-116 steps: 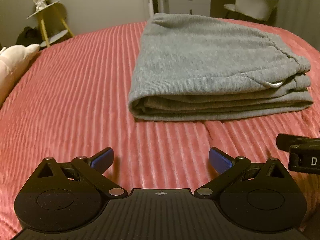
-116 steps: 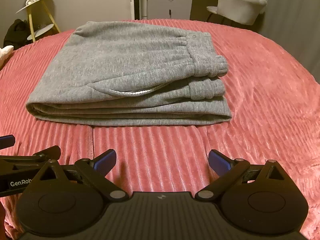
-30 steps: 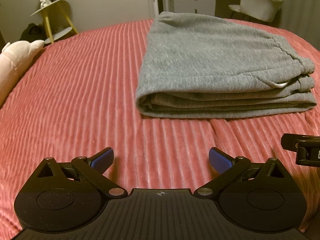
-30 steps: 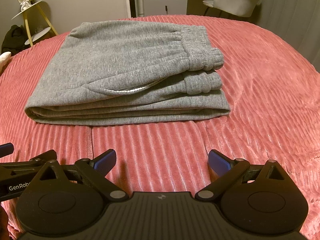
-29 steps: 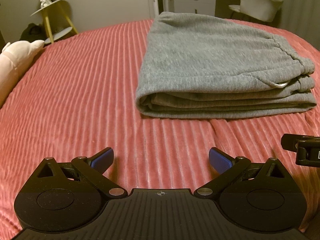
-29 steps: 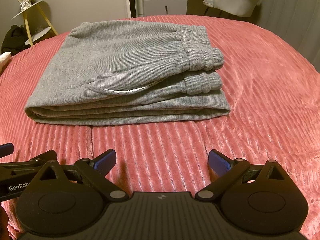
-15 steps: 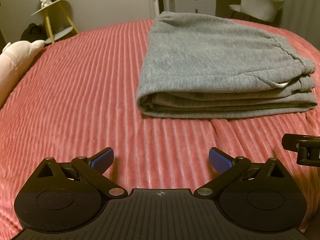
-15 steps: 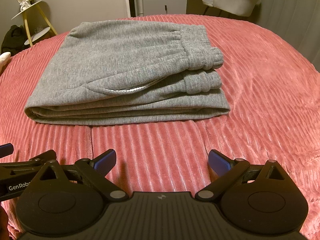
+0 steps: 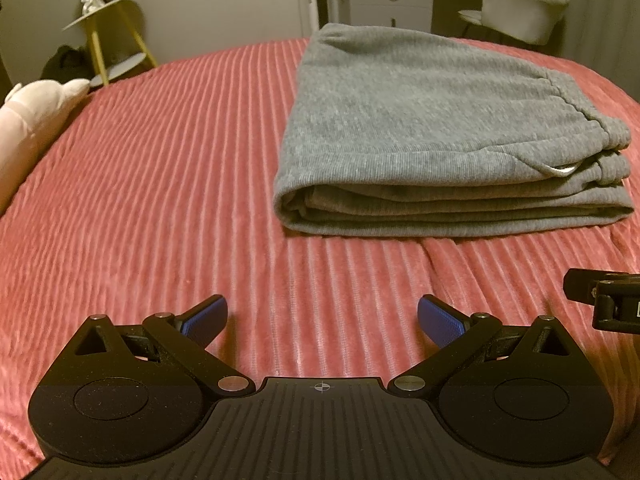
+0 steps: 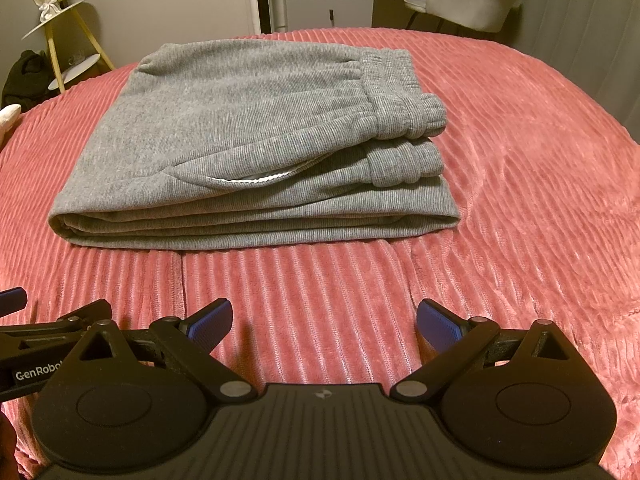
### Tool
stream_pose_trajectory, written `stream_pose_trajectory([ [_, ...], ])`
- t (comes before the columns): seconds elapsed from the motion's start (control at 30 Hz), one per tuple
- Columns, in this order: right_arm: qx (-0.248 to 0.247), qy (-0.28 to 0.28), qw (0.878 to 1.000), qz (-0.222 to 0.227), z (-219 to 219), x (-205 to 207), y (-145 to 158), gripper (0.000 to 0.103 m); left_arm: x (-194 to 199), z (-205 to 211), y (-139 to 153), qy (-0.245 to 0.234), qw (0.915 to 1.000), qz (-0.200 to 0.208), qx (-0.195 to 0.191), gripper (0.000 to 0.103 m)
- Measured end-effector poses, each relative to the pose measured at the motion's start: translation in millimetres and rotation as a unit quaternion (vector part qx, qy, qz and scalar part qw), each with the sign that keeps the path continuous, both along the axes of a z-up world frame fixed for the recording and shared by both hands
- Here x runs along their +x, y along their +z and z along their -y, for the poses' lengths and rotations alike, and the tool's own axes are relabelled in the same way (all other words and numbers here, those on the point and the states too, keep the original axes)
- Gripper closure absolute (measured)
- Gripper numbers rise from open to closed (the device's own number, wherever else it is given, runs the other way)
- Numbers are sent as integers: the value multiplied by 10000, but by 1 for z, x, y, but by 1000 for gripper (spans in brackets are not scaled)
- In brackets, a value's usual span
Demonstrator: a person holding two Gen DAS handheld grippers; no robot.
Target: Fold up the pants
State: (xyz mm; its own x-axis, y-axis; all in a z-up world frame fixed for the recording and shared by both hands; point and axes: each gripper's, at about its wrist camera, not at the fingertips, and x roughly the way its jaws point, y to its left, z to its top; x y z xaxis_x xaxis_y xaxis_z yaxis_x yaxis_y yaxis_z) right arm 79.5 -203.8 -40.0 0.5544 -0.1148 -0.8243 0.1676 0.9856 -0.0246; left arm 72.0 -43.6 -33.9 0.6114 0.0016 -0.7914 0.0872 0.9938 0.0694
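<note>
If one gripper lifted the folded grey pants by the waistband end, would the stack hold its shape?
Probably not. The pants are soft knit in loose stacked layers, so they would likely droop and unfold. The plush ribbed bedspread would probably drag on them if pushed.

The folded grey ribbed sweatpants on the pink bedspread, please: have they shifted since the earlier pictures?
No. The folded grey ribbed sweatpants lie in the same place against the crease in the pink corduroy bedspread; only the cameras drifted.

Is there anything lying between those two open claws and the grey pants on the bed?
Nothing visible. Only bare pink bedspread lies between the left gripper, the right gripper and the folded pants; both grippers are open and empty.
</note>
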Motion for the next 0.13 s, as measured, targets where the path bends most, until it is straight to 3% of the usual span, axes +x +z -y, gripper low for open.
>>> stream_pose_trajectory([
  [0.13, -7, 0, 10000, -6, 0, 0, 0, 4, -3, 2, 2, -12, 9999, 125, 102, 0],
])
